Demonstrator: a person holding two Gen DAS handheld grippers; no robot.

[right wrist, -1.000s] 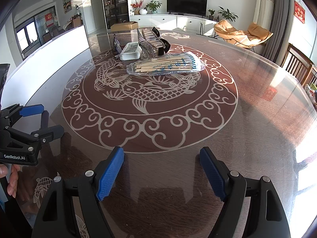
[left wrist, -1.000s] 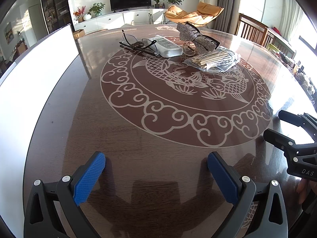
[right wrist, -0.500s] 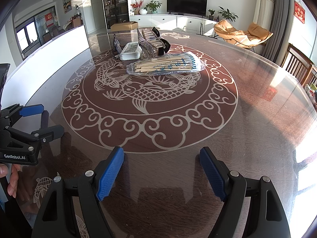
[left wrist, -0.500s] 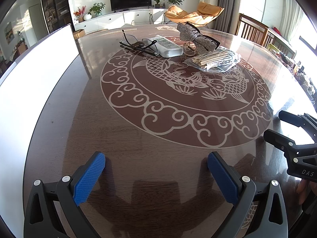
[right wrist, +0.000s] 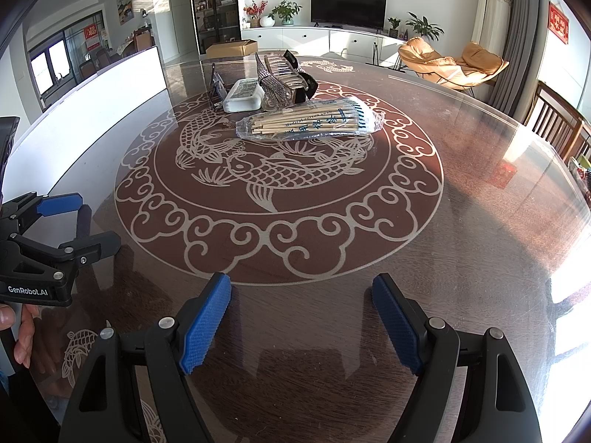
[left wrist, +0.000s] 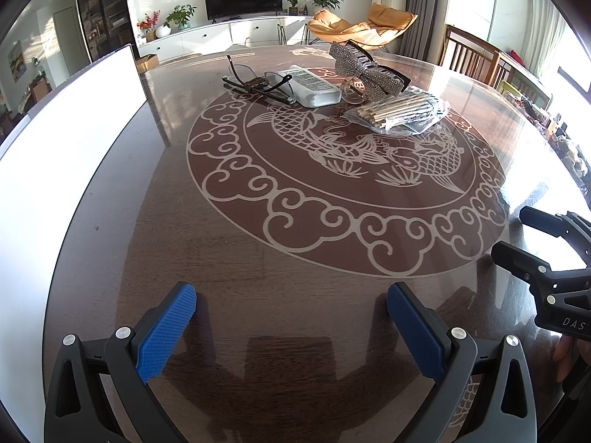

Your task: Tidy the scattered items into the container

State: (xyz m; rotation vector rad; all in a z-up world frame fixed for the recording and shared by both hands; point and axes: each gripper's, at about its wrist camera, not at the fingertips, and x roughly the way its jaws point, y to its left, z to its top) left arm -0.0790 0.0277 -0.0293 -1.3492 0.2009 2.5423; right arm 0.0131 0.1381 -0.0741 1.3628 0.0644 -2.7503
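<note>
Two grippers hover low over a round dark table [left wrist: 229, 243] bearing a pale fish-and-cloud inlay. Left gripper [left wrist: 291, 326]: its two blue-padded fingers are spread wide apart with nothing between them. Right gripper [right wrist: 301, 321]: likewise spread wide and empty. Each appears in the other's view, the right one at 3 o'clock of the left wrist view and the left one at 9 o'clock of the right wrist view, where fingers of a hand [right wrist: 22, 332] wrap its handle.

Four scattered items lie clustered at about 12 o'clock, well apart from both grippers: one pair of glasses [left wrist: 256, 83] with dark frames; one white remote control [left wrist: 314, 86] just beside and partly under them; one rhinestone bow hair clip [left wrist: 364, 70], standing against the remote's far side; and one clear bag of cotton swabs [right wrist: 308, 122] nearest the grippers, touching the clip.

One long white container [left wrist: 55, 155] runs along the table's edge from 9 to 11 o'clock in the left wrist view; its interior cannot be seen.
</note>
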